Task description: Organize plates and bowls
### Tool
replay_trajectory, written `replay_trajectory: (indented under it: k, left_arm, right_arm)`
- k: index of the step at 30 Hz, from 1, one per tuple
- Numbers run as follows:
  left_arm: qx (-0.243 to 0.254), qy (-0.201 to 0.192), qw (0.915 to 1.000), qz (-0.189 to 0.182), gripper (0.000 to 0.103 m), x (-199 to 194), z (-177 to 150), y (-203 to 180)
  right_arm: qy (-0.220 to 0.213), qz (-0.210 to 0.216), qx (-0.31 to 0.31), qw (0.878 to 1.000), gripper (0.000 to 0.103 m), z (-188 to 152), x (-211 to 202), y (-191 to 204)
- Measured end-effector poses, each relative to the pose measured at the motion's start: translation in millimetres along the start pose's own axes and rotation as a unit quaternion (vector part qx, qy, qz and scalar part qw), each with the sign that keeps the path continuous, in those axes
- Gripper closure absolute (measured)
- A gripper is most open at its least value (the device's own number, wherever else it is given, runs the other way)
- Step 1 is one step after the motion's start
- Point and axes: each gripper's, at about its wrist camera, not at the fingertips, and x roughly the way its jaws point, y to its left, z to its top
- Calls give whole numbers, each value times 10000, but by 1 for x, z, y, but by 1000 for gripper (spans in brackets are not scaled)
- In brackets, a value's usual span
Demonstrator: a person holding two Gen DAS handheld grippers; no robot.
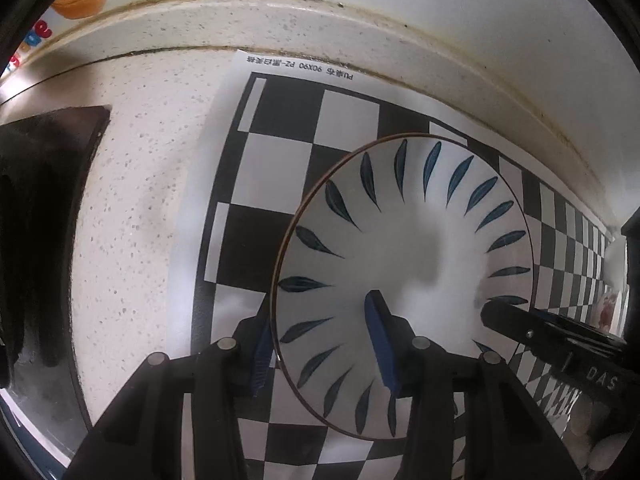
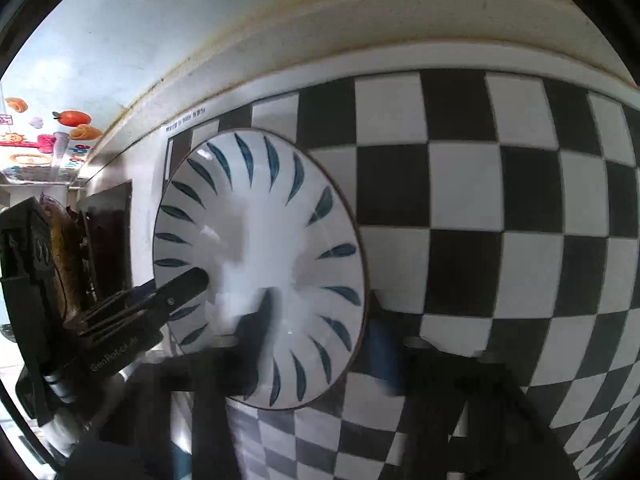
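Observation:
A white plate with blue leaf marks around its rim (image 1: pixel 404 264) is over the black-and-white checkered mat (image 1: pixel 280 152). My left gripper (image 1: pixel 324 348) straddles the plate's near-left rim, one blue finger (image 1: pixel 382 344) on top and the other (image 1: pixel 262 354) below. My right gripper (image 2: pixel 320 340) straddles the same plate (image 2: pixel 260 240) on its opposite rim, one finger (image 2: pixel 256 320) on top and one (image 2: pixel 382 352) below. Each gripper's finger shows in the other view, the right one in the left wrist view (image 1: pixel 520 320) and the left one in the right wrist view (image 2: pixel 176 292).
The mat lies on a speckled white counter (image 1: pixel 140 200) against a white wall with a stained seam (image 1: pixel 360 12). A dark stove top (image 1: pixel 44 200) is to the left. Colourful wall stickers (image 2: pixel 60 132) are at the far left.

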Motion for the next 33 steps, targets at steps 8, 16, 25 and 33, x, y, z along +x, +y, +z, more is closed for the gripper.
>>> replay_trajectory:
  k: [8, 16, 25, 33]
  left_arm:
    - [-90, -108, 9999, -101, 69, -9, -13, 9]
    - [78, -274, 9995, -156, 69, -19, -37, -5]
    - [413, -391, 9983, -101, 69, -30, -49, -38]
    - [687, -541, 9961, -119, 69, -43, -65, -68]
  right_arm:
    - [-58, -52, 9, 10000, 86, -4, -5, -13]
    - [-232, -29, 10, 9997, 86, -19, -20, -30]
    - [-451, -176, -94, 9988, 86, -39, -44, -44]
    - [-726, -141, -47, 9973, 87, -59, -70, -54]
